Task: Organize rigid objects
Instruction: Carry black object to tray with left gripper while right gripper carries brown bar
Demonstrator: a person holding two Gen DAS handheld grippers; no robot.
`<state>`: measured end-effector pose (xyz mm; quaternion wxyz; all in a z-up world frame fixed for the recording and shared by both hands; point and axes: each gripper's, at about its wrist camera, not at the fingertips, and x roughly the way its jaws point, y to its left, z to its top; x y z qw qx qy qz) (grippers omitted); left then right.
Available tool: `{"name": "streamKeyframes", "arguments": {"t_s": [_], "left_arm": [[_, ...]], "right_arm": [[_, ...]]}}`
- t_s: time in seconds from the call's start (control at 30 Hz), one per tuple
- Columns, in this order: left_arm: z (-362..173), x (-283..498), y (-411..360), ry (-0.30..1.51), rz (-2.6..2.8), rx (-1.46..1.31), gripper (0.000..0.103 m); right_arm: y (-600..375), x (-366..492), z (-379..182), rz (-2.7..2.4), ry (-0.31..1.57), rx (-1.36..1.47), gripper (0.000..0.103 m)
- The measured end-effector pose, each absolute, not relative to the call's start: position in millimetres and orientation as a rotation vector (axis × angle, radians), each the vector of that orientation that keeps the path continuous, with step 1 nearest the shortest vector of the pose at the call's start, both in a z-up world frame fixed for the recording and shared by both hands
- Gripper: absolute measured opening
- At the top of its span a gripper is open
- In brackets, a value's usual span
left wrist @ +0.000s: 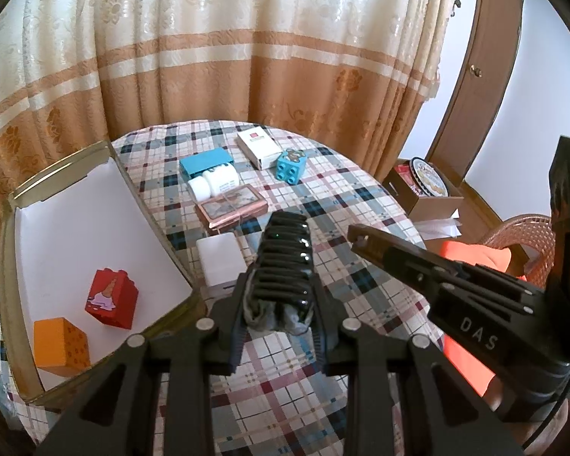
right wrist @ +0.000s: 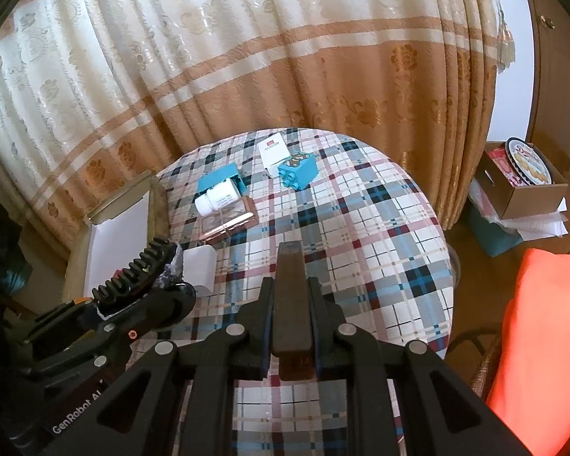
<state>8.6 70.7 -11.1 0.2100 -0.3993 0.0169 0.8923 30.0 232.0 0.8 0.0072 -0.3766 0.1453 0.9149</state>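
Holding red block [left wrist: 111,298] and orange block [left wrist: 61,346]: open box [left wrist: 76,205].

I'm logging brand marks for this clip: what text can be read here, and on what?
"DAS": on the right gripper body, seen from the left wrist.
"GenRobot AI": on the left gripper body, seen from the right wrist.
Round cookie tin: script name, blurred.
White box with red logo, white bottle label: too small.
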Motion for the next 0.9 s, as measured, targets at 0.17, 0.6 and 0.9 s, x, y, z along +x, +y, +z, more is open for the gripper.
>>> {"name": "streamKeyframes", "arguments": {"t_s": [0.17, 0.6, 0.9], "left_arm": [[-4.6, 7.3, 62.5, 0.051, 2.511, -1.093, 0.027], [11.5, 2.0, 34.8, 0.037, 2.599, -1.048, 0.027], [14.4, -13.6, -6.9, -0.014, 2.699, -1.071, 0.027]], "right_arm": [[221.9, 27.7, 11.2, 2.894, 0.429, -1.164, 0.018], [188.6, 15.9, 43.9, 3.009, 0.384, -1.092, 0.018], [145.5, -5.0, 65.2, 3.134, 0.329, -1.052, 0.018]]}}
